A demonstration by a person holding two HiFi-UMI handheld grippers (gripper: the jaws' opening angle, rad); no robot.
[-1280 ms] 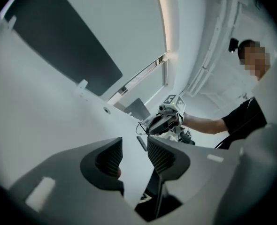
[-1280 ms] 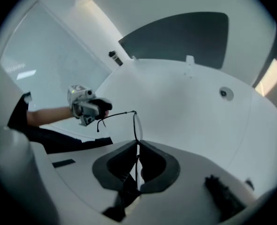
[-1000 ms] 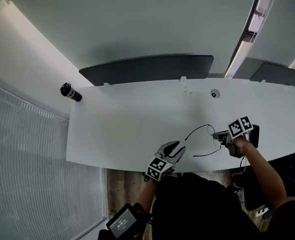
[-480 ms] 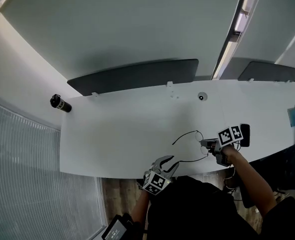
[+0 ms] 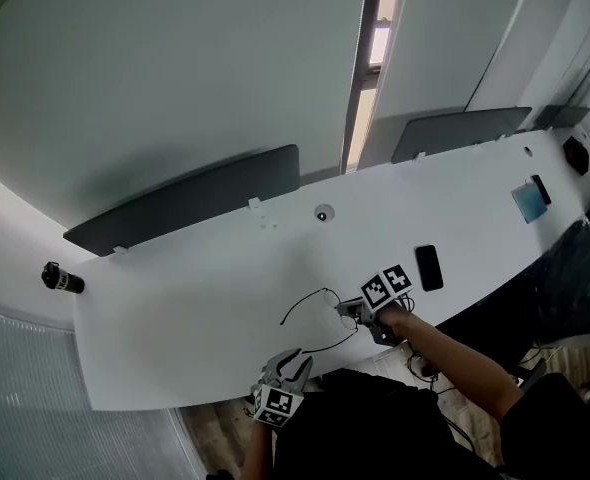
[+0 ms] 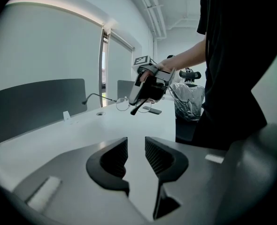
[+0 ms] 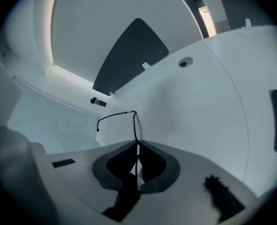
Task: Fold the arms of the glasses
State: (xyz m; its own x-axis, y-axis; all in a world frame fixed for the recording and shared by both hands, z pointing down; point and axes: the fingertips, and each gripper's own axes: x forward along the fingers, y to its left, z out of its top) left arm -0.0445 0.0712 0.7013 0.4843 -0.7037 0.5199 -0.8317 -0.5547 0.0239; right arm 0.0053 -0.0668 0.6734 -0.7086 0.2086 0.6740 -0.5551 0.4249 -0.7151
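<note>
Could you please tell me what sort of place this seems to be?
Most likely an office or meeting room: a long white desk with dark divider screens along its far edge, a cable port set into it, and a phone lying on it.

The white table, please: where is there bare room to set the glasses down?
The widest bare stretch of table runs left of the glasses, from the front edge to the dark screen. Another lies between the grommet and the phone. It is crowded around the right gripper.
</note>
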